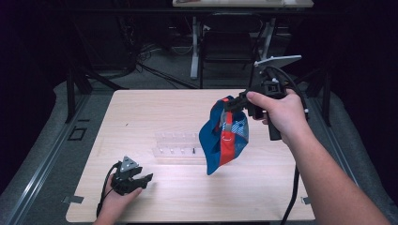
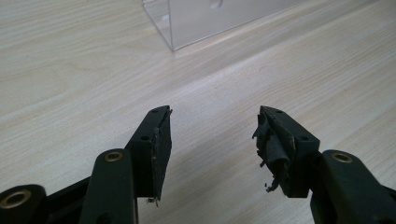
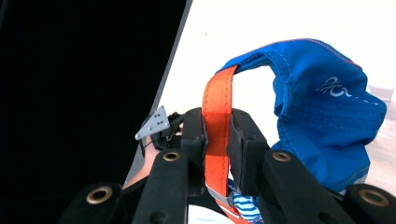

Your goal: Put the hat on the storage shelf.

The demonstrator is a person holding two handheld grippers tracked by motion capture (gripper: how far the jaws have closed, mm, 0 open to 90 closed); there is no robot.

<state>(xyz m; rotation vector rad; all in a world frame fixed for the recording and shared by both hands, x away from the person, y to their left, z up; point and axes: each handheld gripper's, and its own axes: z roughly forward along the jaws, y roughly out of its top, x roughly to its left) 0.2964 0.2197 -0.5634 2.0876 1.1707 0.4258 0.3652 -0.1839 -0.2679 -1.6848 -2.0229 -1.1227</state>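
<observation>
Blue fabric of the cap (image 1: 224,140) is hanging in the air above the counter (image 1: 141,117), since I am pinching its orange strap (image 3: 217,112) in my right gripper (image 1: 233,104); my left gripper (image 1: 141,180) is resting half-open and empty near the clear rack (image 1: 178,145); hanging it there, I judge, is still remaining.

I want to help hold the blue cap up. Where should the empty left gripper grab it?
Probably the cap's free bottom edge, coming from below on the left gripper's side. The right gripper already pinches the orange strap, so the cap dangles loose above the table.
</observation>
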